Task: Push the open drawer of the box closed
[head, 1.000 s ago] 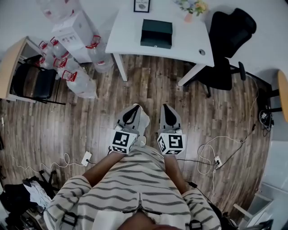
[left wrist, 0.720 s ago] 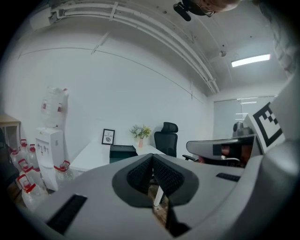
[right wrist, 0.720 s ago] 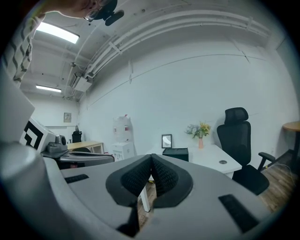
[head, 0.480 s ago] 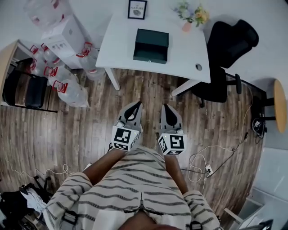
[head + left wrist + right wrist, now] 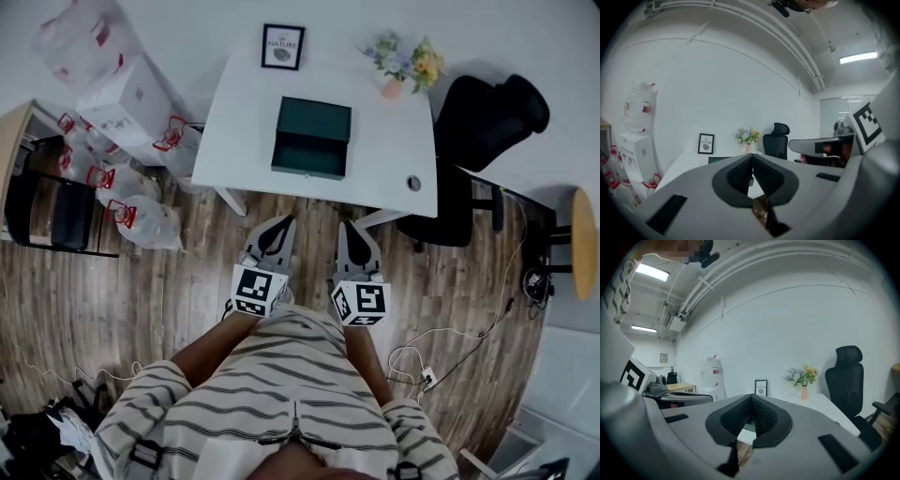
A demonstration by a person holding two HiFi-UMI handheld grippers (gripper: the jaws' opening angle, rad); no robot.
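Drawer (image 5: 307, 161) pulled out of the dark green box (image 5: 313, 119), front facing the lower edge of the head view. Box upper centre of frame on the white table (image 5: 384, 178), picture frame (image 5: 282, 46) and flower vase (image 5: 405, 66) behind it near the wall, office chair (image 5: 487, 112) at upper right. Both grippers mid frame over the wood floor (image 5: 141, 281), side by side, well short of the table, touching nothing. Left gripper (image 5: 280, 221): jaws pressed together at the tips, nothing between them. Right gripper (image 5: 349, 225): same, tips meeting, empty. Same read from the gripper views, left (image 5: 752, 157) and right (image 5: 751, 398), both aimed at the table. Looks like the approach phase, push not yet begun. For the push: keep the jaws closed and use the joined tips as a blunt pusher. Come in level with the drawer front, square to it, contact near the middle to avoid racking it sideways. Drive straight toward the top of the frame, along the slide direction, slow and steady. Box probably light and loose on a smooth top, so likely to skate back toward the picture frame; brace the far side or the lid with the other gripper first. Stop once the front sits flush with the box face.
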